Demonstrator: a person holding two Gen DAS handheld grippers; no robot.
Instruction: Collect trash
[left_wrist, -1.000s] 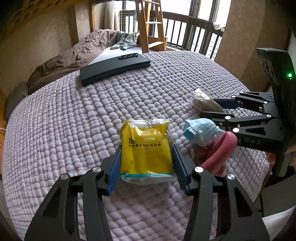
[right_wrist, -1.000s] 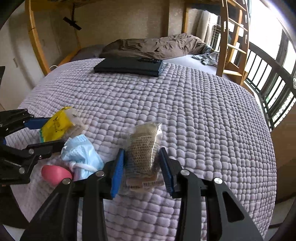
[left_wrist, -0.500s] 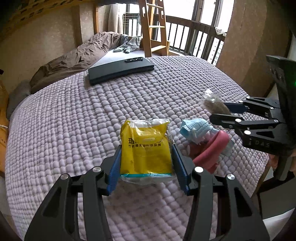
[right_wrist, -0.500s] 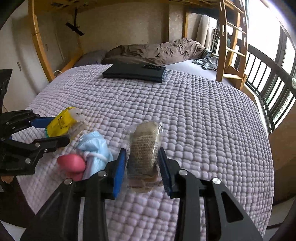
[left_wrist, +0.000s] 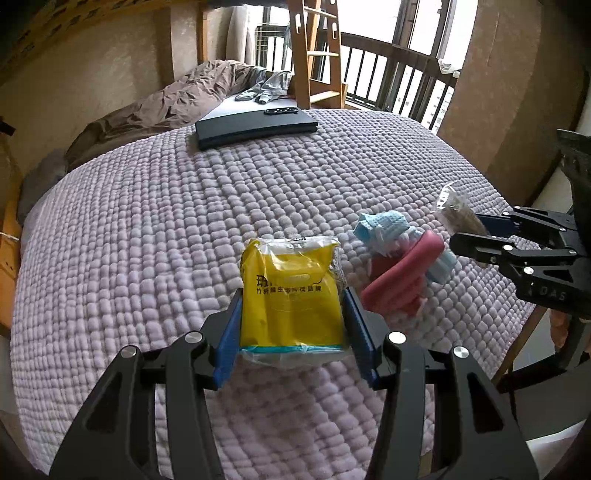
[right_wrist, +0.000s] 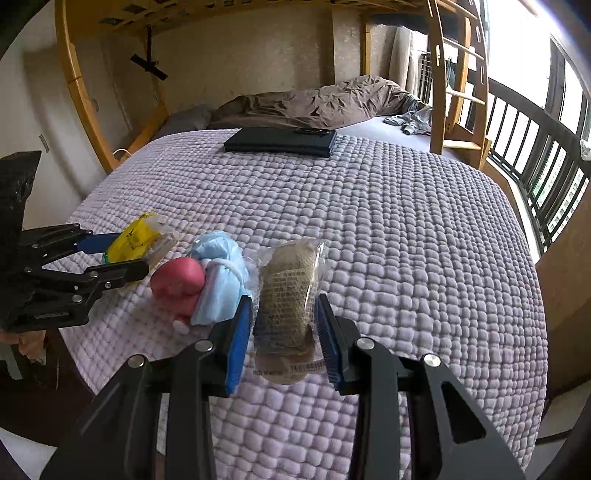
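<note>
Yellow packet (left_wrist: 291, 295) clamped between left gripper (left_wrist: 291, 325) pads, above quilt (left_wrist: 147, 240).

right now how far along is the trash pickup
Midway. In hand: the left gripper grips the yellow packet, the right gripper grips the clear-wrapped brown roll. Left: the blue mask and pink item lie on the quilt. No bin visible.

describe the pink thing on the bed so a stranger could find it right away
Start at the lilac quilt and go to its near corner, between the two grippers. There a pink piece lies on the quilt against a blue mask. It is the only pink item: the left gripper holds a yellow packet, the right gripper a tan one.
</note>
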